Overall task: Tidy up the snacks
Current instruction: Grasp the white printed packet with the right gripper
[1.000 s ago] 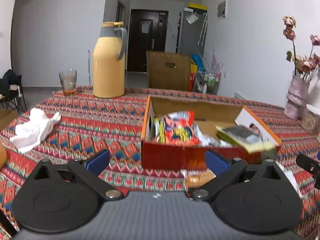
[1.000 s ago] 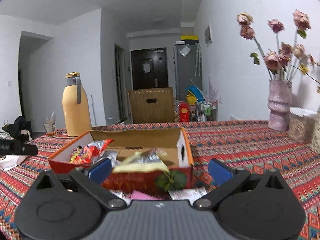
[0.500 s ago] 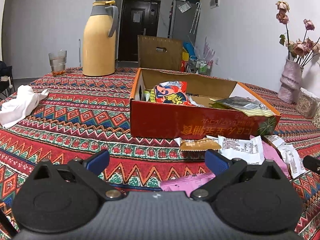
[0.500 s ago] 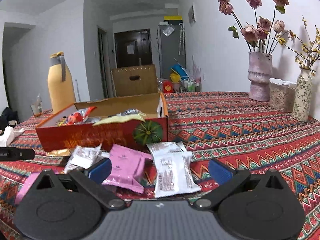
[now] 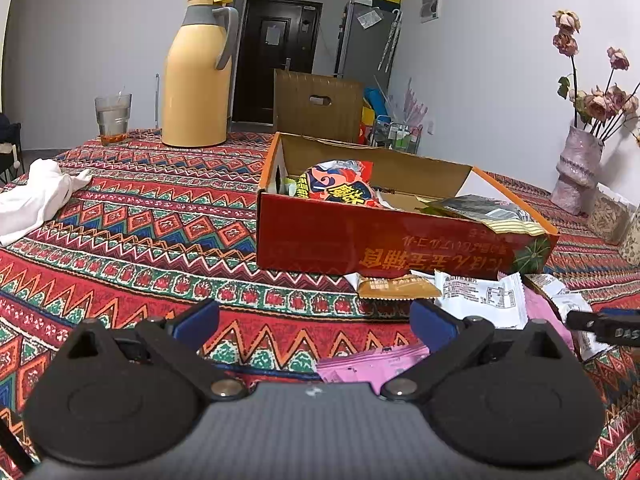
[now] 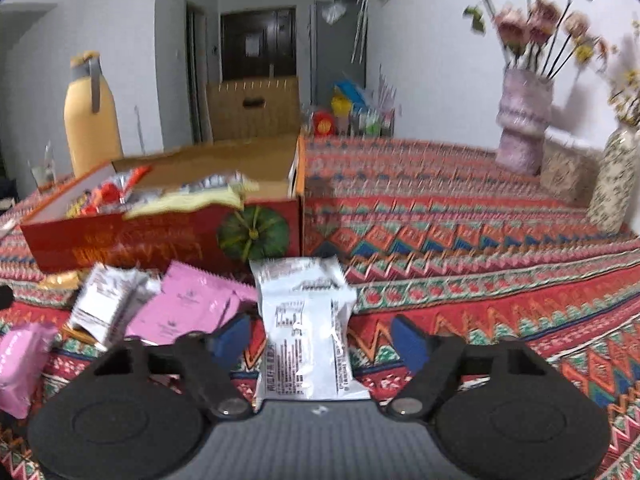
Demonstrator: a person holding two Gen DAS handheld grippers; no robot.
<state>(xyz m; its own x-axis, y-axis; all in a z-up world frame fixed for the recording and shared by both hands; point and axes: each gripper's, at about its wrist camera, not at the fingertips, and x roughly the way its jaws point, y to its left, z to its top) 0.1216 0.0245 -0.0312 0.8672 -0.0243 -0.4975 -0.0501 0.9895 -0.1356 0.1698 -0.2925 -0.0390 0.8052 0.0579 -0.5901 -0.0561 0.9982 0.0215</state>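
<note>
- Right hand-held gripper (image 6: 320,338) is low over the bench with a white snack packet (image 6: 306,320) lying lengthwise between its blue fingers (image 6: 408,342). The jaws have just been closing in but there's a gap on both sides, so the pads aren't on it and nothing is held.
- Left hand-held gripper (image 5: 314,320) has its jaws wide apart, holding nothing, only bare cloth between them. A pink packet (image 5: 360,366) lies just beside its right finger.
- Loose snacks sit bunched against the near wall of the box: in the right wrist view a pink packet (image 6: 188,308) and a smaller white one (image 6: 106,300) lie left of the big white packet, overlapping each other. Another pink one (image 6: 22,360) is at the far left edge of that view.
- In the left view there's also a brown packet (image 5: 394,286) touching the foot of the box.
- The red cardboard box (image 5: 400,240) is open on top and already has a few bags in it, one yellowish bag hanging over the near rim.
- Right of the box the bench (image 6: 460,216) is open patterned cloth all the way to the vases (image 6: 522,132) by the wall. Left of the box it's open too, out to a white cloth (image 5: 36,200).
- Far side: yellow thermos jug (image 5: 198,76) and a glass (image 5: 113,118) near the back edge.
- Room behind: white walls, a dark door, a brown carton on the floor.
</note>
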